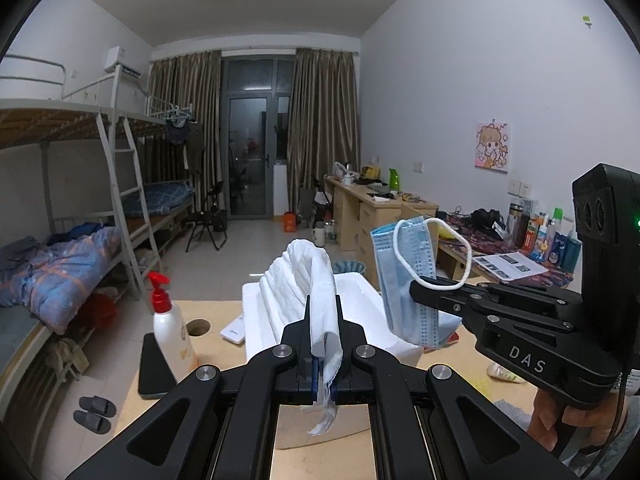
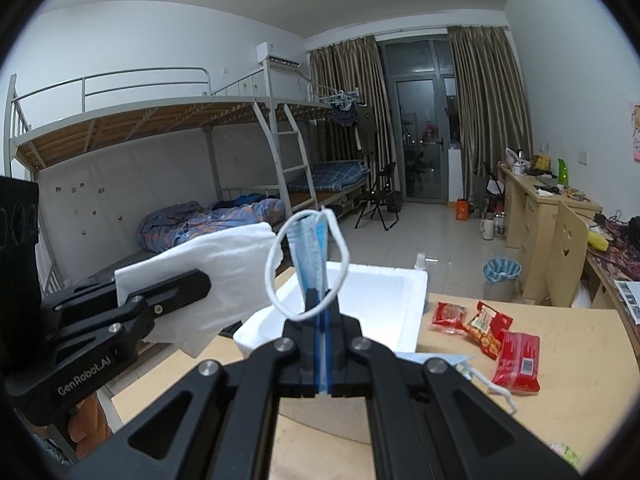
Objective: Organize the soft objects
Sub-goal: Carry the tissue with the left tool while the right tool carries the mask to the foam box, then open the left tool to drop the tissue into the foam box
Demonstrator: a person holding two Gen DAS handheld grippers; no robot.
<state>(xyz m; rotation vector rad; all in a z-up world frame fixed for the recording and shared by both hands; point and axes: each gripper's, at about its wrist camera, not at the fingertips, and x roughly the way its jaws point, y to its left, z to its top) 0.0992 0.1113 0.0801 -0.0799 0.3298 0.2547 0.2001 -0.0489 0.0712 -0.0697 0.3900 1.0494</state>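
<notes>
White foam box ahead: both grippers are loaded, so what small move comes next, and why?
Probably carry both grippers forward over the white foam box before letting go. The left gripper is shut on a white cloth and the right gripper on a blue face mask; both items hang in the air short of the open box, not yet clearly over it.

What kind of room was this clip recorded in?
Most likely a shared dormitory room: white metal bunk beds with a ladder line one wall, a row of light wooden desks lines the other, and a glass balcony door between brown curtains closes the far end.
</notes>
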